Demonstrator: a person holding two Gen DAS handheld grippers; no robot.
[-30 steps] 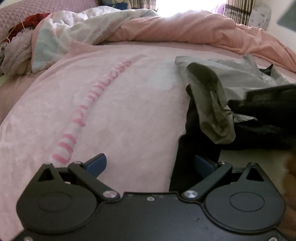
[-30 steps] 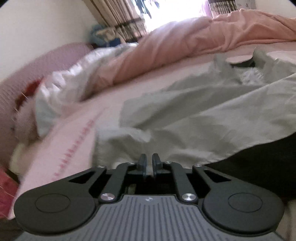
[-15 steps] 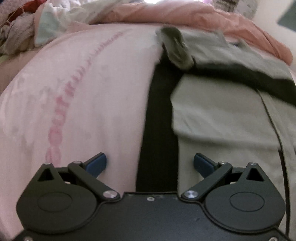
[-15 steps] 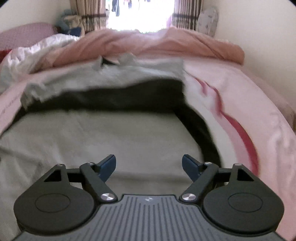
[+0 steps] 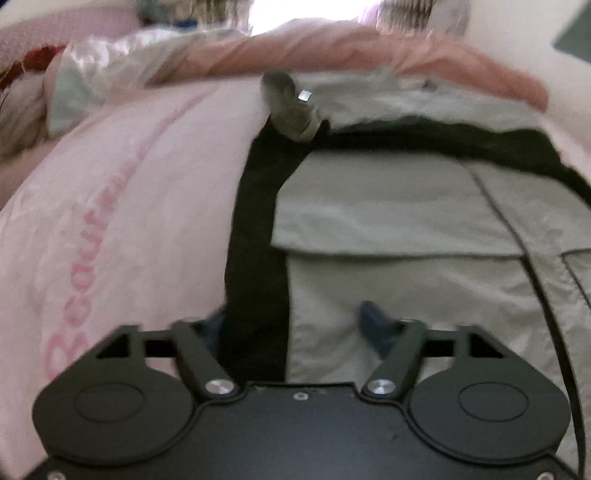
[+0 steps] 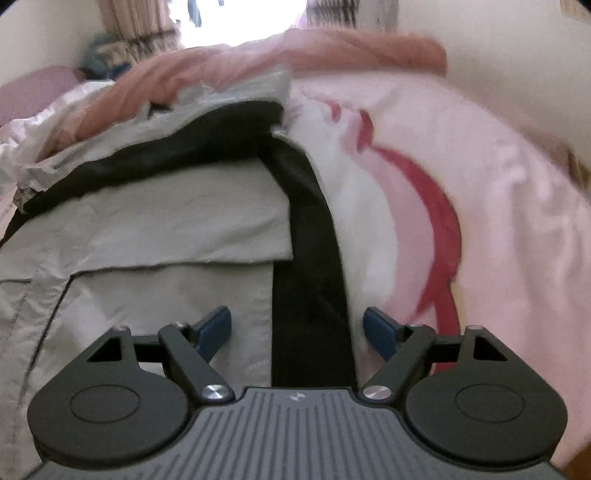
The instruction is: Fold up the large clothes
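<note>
The grey and black garment (image 5: 388, 229) is spread on the pink blanket (image 5: 129, 221), its side edges lying between the half-parted, just closing jaws of the left gripper (image 5: 291, 325) and right gripper (image 6: 297, 325), not yet pinched.

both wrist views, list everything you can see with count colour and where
jacket: one, pale grey with black lining, spread flat on the bed, sleeve folded across it
bedsheet: one, light pink with darker pink lettering, under the jacket
duvet: one, salmon pink, bunched along the far edge of the bed
crumpled bedding: one heap, white and pale green, far left
curtains: patterned, beside the bright window
left gripper: one, black with blue pads, jaws have just been closing, straddling the jacket's left edge
right gripper: one, black with blue pads, jaws have just been closing, straddling the jacket's right edge
</note>
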